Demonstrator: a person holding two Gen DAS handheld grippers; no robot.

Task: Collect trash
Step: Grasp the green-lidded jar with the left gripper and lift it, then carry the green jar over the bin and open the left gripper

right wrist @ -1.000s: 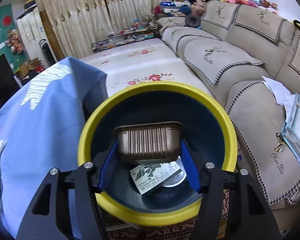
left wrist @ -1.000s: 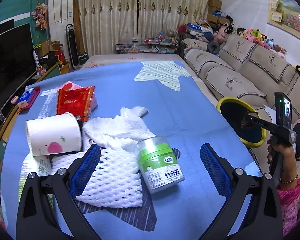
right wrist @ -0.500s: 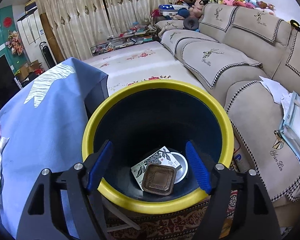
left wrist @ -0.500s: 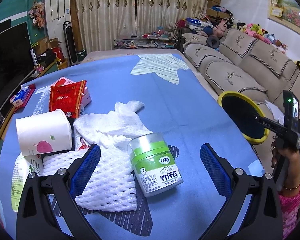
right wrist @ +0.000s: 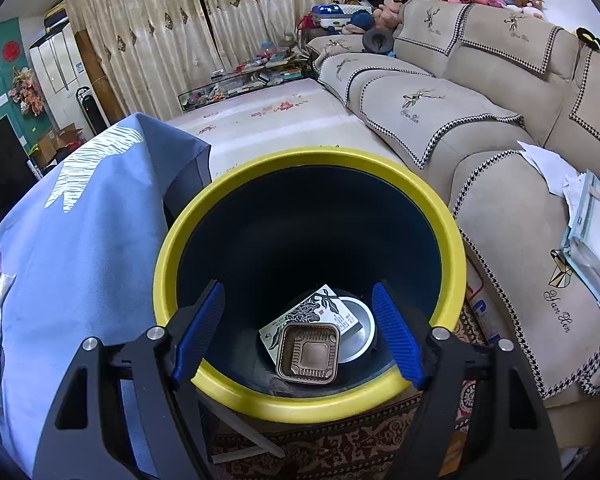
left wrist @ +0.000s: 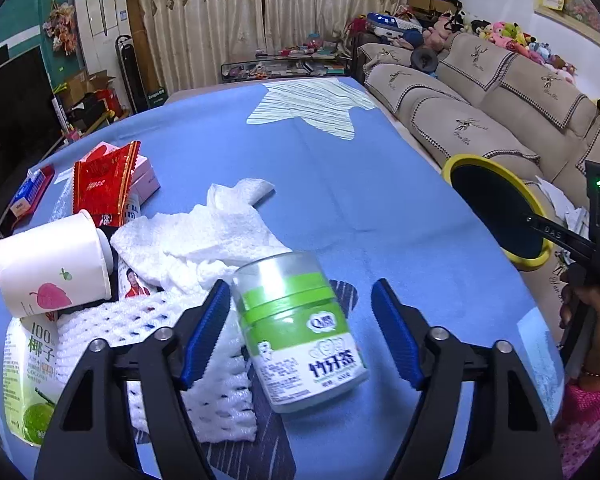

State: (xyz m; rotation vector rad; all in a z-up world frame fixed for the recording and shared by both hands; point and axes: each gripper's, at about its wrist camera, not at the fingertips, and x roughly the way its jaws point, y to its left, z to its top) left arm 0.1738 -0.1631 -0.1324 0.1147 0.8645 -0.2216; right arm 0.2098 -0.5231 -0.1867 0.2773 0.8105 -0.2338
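Between left gripper (left wrist: 302,334) fingers (left wrist: 204,332): jar (left wrist: 300,328), right side gap; jaws closing.

Showing evenly lit indoor scenes, fairly bright, with soft overhead light and only faint shadows under the clutter on the blue tablecloth (left wrist: 380,184). Bending straight lines strongly toward the edges, with black corners ringing both fisheye pictures. Glinting lightly on the lid of the green jar (left wrist: 300,320). Sinking into darkness inside the yellow-rimmed bin (right wrist: 300,160). Staying mostly sharp, softening slightly at far walls.
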